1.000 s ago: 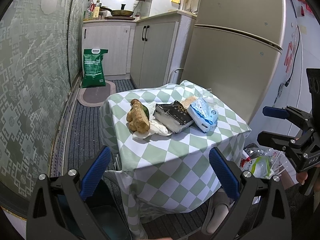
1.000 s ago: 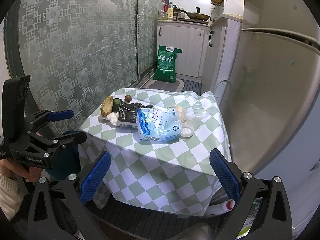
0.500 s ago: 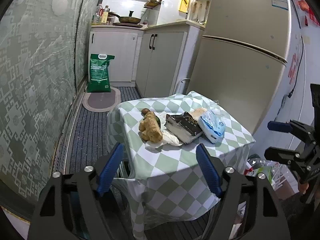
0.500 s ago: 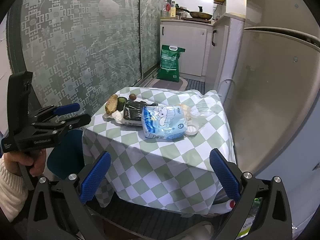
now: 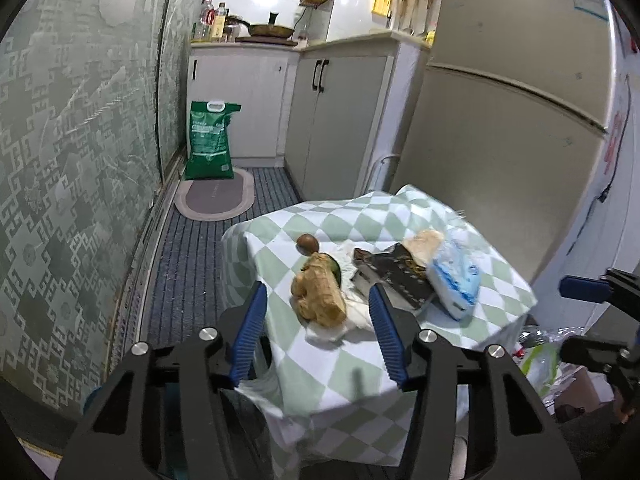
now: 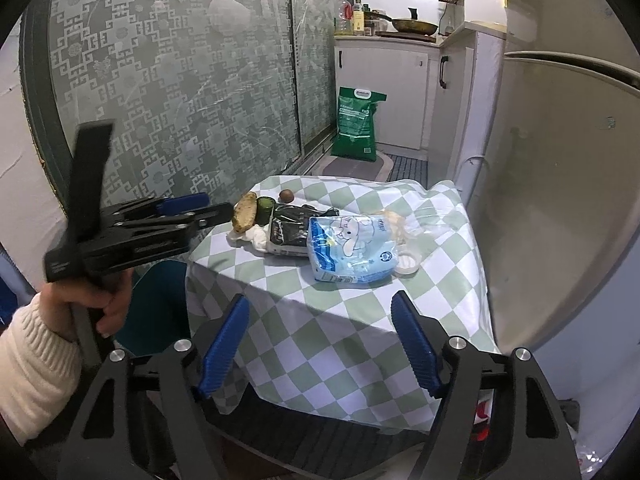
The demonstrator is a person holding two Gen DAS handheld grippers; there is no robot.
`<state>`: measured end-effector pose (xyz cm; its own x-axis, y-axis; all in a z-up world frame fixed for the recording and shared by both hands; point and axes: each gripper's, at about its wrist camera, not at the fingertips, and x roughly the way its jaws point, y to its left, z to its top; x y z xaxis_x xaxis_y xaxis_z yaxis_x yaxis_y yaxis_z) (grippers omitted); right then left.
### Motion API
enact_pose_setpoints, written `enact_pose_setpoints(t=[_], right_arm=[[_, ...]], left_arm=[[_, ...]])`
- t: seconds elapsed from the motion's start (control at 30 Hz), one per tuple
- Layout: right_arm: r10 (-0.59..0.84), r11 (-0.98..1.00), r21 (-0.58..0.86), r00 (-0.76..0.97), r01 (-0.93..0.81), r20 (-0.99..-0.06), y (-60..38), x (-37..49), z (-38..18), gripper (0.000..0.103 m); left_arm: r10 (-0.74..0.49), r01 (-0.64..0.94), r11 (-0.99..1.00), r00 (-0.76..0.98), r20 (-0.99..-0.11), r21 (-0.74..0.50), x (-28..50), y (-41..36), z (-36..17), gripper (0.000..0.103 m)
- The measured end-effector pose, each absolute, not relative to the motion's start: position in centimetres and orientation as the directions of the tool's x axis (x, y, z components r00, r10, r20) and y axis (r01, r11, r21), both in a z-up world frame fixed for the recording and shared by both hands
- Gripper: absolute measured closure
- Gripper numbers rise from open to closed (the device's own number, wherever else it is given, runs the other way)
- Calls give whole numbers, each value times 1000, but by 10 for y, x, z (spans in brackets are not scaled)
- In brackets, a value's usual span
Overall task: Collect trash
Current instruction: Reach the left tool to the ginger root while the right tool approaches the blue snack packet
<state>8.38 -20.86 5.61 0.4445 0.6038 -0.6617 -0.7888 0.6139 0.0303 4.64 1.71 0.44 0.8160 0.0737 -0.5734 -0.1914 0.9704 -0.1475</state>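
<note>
A table under a green-and-white checked cloth holds the trash. On it lie a brown lumpy piece, a small brown round item, a black packet, a blue-and-white tissue pack and a white lid. My left gripper is at the table's near corner. Its jaws are closing, and its fingers frame the brown piece without touching it. My right gripper hangs short of the table's front edge. Its jaws are closing with nothing between them.
A tall fridge stands right behind the table, with white cabinets beyond it. A green sack and an oval mat lie on the floor. A patterned glass door lines the left. A teal container stands beside the table.
My left gripper has moved forward to the table corner and its fingers have narrowed around the view of the brown piece. The right gripper's fingers have also narrowed; it has barely moved.
</note>
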Motion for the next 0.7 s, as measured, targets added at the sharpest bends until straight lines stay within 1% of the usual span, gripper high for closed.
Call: enact_pose_setpoints(t=[0.13,0.23,0.27,0.3,0.47,0.53,0.6,0.7], right_arm=[[612,617,58,433,-785,-662,-209,90,58,31],[610,624,71,429,-778,-666,-208,96,58,31],[607,625,71,427,-778,-670,-208,99,58,31],[605,624,69,425,-778,-674,-207,102,59,31],[595,611,50,417,-790,-688,-203,115,61,31],[595,602,57,399,-797,-697,-201,122,59,28],[583,587,45,384,-808,-716,-193,129,54,17],[575,573,38,369,-819,-730,-182,139,45,14]], left_arm=[[58,-184,972,796,-603,-149,62,22,-3,50],[49,-185,969,792,-609,-162,70,25,-6,56],[42,-184,968,791,-611,-171,71,27,-7,60],[34,-184,966,788,-615,-183,74,28,-8,62],[26,-184,965,779,-626,-189,81,28,-13,64],[26,-182,966,777,-629,-185,81,27,-14,66],[22,-180,965,778,-628,-189,82,29,-14,66],[19,-181,963,781,-625,-197,81,30,-14,67]])
